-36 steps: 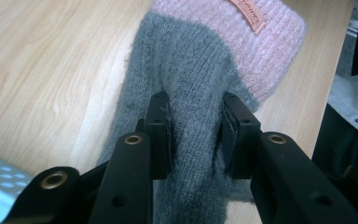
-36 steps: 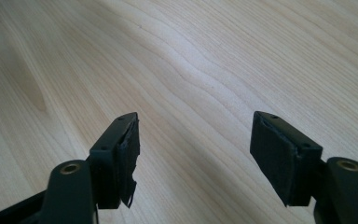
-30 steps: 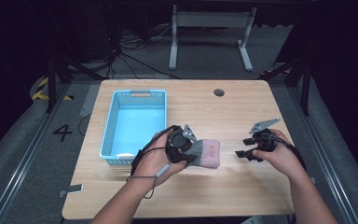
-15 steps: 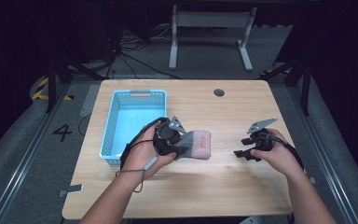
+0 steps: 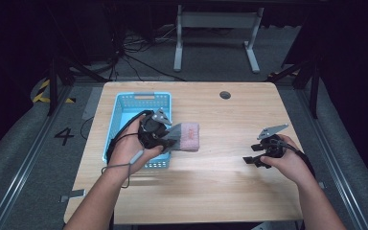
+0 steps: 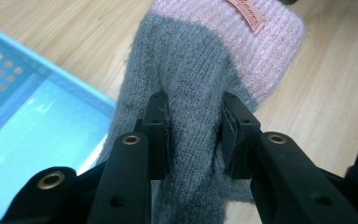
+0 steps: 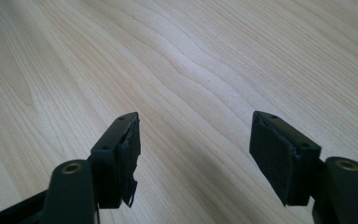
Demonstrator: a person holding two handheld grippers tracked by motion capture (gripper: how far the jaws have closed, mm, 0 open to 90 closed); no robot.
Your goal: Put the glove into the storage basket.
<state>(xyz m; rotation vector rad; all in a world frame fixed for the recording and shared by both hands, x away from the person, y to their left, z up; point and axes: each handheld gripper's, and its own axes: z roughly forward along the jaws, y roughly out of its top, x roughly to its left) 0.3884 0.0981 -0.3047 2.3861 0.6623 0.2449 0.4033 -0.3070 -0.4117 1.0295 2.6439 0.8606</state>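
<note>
A knitted sock (image 6: 200,88), grey fuzzy wool with a pink ribbed cuff and a small stitched label, hangs pinched in the left gripper (image 6: 193,133); the black jaws press into the grey part from both sides, the cuff pointing away from the hand. From above, the sock (image 5: 186,136) sits off the table (image 5: 220,187) just beside the right wall of the basket (image 5: 124,108), its cuff over bare wood and the gripper (image 5: 165,136) over the basket's near right corner; I cannot tell whether any part of it touches the rim.

The basket is light blue plastic, rectangular, with perforated walls and a handle slot in the far wall; it stands toward the table's left edge, and the floor that shows inside it is bare.

A second ago the left hand (image 5: 132,146) and the sock were nearer the table's middle and closer to the front edge; they have since travelled left and away toward the basket, while the basket itself has stayed put.

The right gripper (image 5: 255,160) sits low near the table's right edge, held in the right hand (image 5: 287,160), little moved since then; in its own view its jaws stand wide apart with nothing between them (image 7: 193,154), pale wood grain beneath.

The table is light wood with rounded corners and a dark round grommet (image 5: 225,95) near the far edge.
</note>
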